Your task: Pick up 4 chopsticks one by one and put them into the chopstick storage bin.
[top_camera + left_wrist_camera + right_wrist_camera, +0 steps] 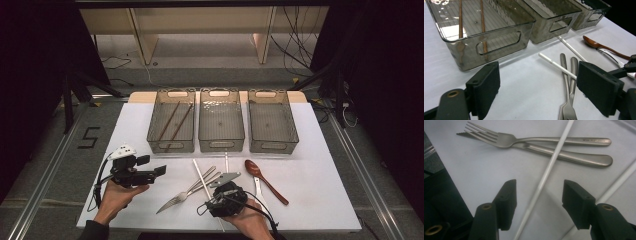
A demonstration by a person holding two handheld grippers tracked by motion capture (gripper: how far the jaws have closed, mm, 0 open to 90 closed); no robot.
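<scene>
White chopstick (203, 176) lies on the white table sheet (320, 165), running from about 11 o'clock toward 5 o'clock across the handles of a steel fork (186, 194) and knife (204, 184). In the high view, three smoky translucent bins stand in a row at the far side; the left bin (171, 121) holds two brown wooden chopsticks (174, 122), while the middle bin (221, 120) and right bin (272, 121) show bare ribbed floors. A glossy reddish-brown spoon (265, 180) lies at 3 o'clock from the fork, just beside a white-handled utensil (259, 190). The left gripper (156, 171) is held above the sheet at 9 o'clock from the cutlery, and the right gripper (225, 181) sits over the white chopstick's near end.

The left gripper view adds what the overhead one blurs: the bins' cut-out handles, and a second white chopstick (571, 48) at 1 o'clock from the fork tines (569, 112). This gripper's matte black padded jaws stand wide apart, nothing between them.

The right gripper view shows the brushed satin metal, the fork's four tines (482, 133) and the knife's serrated tip beneath them. The round, slim white chopstick (543, 180) passes between this gripper's spread jaws, touching neither pad.
</scene>
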